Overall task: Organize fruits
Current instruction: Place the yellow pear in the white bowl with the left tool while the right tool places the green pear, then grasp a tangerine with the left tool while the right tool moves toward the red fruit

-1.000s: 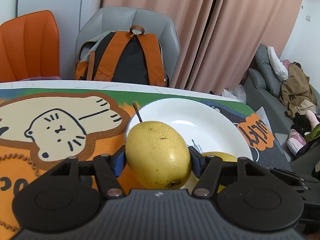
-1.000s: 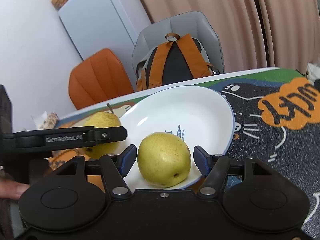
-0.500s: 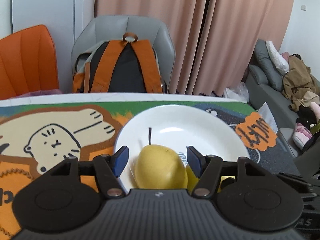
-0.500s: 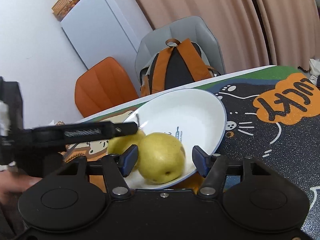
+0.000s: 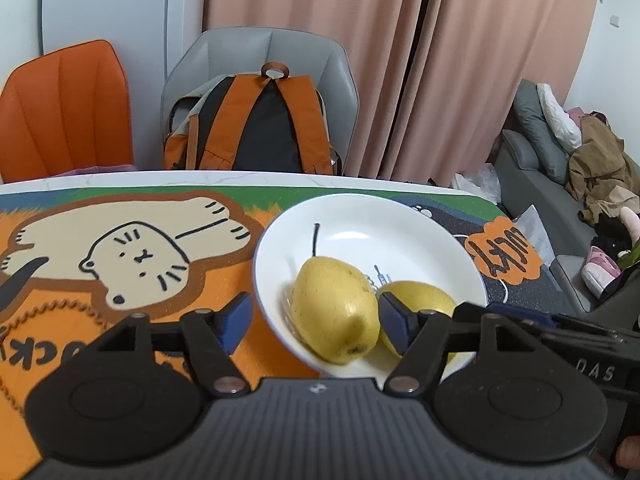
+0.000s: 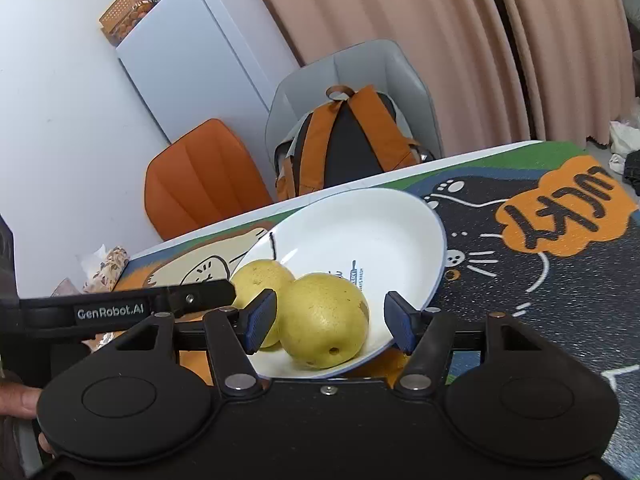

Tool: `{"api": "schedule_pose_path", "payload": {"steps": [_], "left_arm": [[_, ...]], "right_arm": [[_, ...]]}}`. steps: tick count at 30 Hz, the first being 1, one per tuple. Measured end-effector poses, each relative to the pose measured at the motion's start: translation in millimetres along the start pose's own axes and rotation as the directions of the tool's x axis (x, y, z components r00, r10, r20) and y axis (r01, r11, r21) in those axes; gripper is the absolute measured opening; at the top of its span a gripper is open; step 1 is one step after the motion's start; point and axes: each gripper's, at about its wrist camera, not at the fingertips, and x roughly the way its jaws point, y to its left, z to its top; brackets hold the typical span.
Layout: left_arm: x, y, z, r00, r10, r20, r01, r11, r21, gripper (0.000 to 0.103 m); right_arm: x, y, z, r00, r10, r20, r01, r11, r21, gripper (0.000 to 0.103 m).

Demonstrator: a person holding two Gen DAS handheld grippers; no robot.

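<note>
Left wrist view: left hand-held gripper opening, blue pads not touching the stemmed pear between them. Pear lying in the white plate, right against a second pear. Plate sitting on the cat-print surface.

Right wrist view: right hand-held gripper loose around the round pear, left pad almost touching, right pad clear of it. Both pears touching each other in the plate.
</note>
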Motion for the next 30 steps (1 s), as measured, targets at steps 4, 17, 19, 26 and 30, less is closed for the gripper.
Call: {"api": "schedule_pose_path", "payload": {"steps": [4,17,19,26,30], "left_arm": [[-10,0,-6,1.0,-0.001,0.011,0.001,1.0,-0.01,0.081],[-40,0,-22,1.0,0.003,0.007,-0.003,0.999,-0.045,0.094],[-46,0,-25,1.0,-0.001,0.01,0.001,0.999,-0.05,0.095],[-66,-2,-39,0.999,-0.013,0.032,0.015,0.998,-0.065,0.096],[-76,-3,-51,0.999,-0.025,0.043,0.028,0.997,-0.072,0.096]], "right_arm": [[-12,-1,0,1.0,-0.012,0.008,0.012,1.0,0.014,0.06],[-47,3,-4,0.999,-0.043,0.027,0.043,0.999,0.001,0.085],[-52,4,-4,0.999,-0.04,0.025,0.04,0.999,0.002,0.088],[-71,6,-9,0.998,-0.055,0.025,0.055,0.998,-0.023,0.092],[-79,8,-15,0.998,-0.059,0.022,0.059,0.998,-0.034,0.092]]}}
